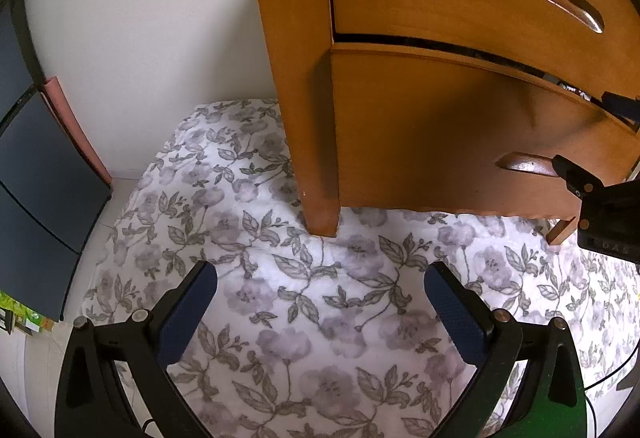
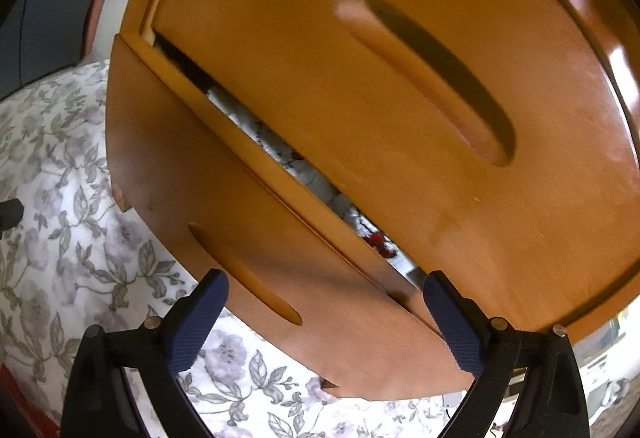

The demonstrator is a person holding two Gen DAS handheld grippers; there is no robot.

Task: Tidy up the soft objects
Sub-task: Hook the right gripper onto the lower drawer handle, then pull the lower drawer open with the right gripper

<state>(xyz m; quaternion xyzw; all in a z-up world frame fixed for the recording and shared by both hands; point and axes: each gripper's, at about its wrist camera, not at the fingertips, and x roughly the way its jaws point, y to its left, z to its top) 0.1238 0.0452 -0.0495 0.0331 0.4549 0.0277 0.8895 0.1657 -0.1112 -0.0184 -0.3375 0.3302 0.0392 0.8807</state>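
Your right gripper (image 2: 326,322) sits close against the wooden chest of drawers (image 2: 400,118), its fingers (image 2: 196,322) spread wide and holding nothing. The lower drawer (image 2: 224,206) stands slightly pulled out, leaving a narrow gap beneath the upper drawer (image 2: 320,86). In that gap you can see the soft goods: white fabric with a red mark (image 2: 376,240), tucked inside the lower drawer.

The relation that matters is this: the gap and the fabric run as a long diagonal strip in the right wrist view, from upper left down to lower right, and its lower end lies just above and between your right fingers, nearer the right-hand one. The lower drawer's recessed handle (image 2: 244,278) runs along the same diagonal, just above your left-hand finger. To pull or push the drawer, you would likely need to turn the fingers to meet that axis.

Your left gripper (image 1: 320,314) is well away from the drawer fronts, hovering over the floral blanket (image 1: 320,318) near the chest's front leg (image 1: 320,214). Its fingers (image 1: 456,318) are also wide apart and empty. The right gripper body (image 1: 600,206) shows at the edge of the left wrist view, beside the lower drawer's handle (image 1: 524,162). So the right hand is clearly the nearer one for the drawer.
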